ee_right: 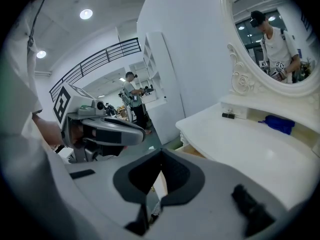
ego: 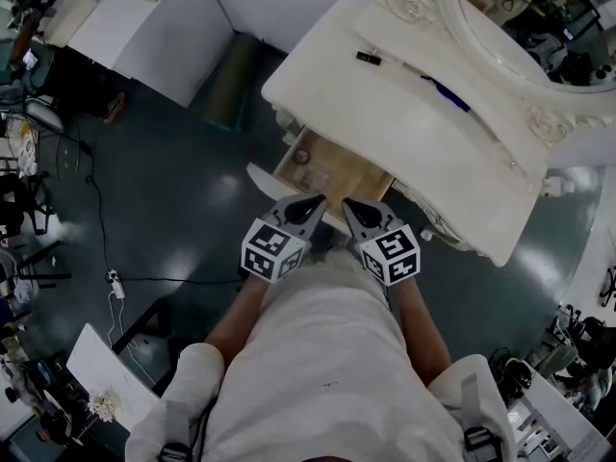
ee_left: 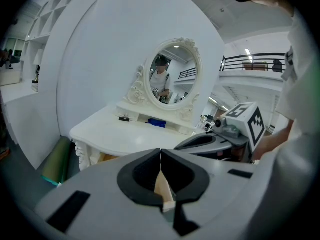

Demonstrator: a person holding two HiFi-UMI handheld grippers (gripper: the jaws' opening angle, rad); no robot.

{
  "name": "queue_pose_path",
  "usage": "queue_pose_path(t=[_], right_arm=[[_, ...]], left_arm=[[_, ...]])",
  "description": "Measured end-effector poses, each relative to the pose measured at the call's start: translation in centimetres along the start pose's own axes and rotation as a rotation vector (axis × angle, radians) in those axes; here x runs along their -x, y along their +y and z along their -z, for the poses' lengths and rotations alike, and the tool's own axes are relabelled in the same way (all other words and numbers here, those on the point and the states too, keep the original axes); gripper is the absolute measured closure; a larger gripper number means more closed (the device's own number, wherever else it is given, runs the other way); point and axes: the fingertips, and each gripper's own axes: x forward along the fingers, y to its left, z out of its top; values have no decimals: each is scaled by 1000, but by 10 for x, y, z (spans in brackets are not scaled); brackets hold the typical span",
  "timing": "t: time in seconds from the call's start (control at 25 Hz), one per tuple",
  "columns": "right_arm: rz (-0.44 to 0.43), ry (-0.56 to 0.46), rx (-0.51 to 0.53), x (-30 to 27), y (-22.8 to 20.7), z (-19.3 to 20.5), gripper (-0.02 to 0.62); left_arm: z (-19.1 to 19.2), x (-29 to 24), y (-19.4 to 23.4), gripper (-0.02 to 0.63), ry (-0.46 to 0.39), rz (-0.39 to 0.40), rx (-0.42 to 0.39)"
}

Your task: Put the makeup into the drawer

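Lying on the raised shelf below the mirror, the blue makeup piece is not yet in hand. A small black piece rests on the same shelf at its 10 o'clock. The drawer stands pulled out of the dressing table, at about 7 o'clock from the blue piece in the head view. Something small and round seems to lie inside it, though it is too small to be sure of.

Both grippers hang at 6 o'clock from the drawer, close to the person's body. The left gripper has its jaws pressed together with nothing between them, and the right gripper is likewise closed and empty.

The jaws must part before either reaches the shelf. A closed tip would likely shove the slim blue piece along the shelf or into the black one. The blue piece lies low and flat, so a pinch may slide off and drop it onto the tabletop or the floor. The tabletop edge overhangs part of the drawer, so an early release could miss it.

No brand or writing can be read. The marker cubes carry only black-and-white square patterns.
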Motion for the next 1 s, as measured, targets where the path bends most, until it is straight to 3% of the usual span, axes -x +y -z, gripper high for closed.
queue_pose_path(t=[0.6, 1.0], right_arm=[[63, -1, -6, -11, -28, -10, 580], [144, 11, -36, -39, -73, -26, 578]], left_arm=[[-7, -11, 5, 595, -9, -9, 33], [-36, -44, 45, 595, -33, 5, 52]])
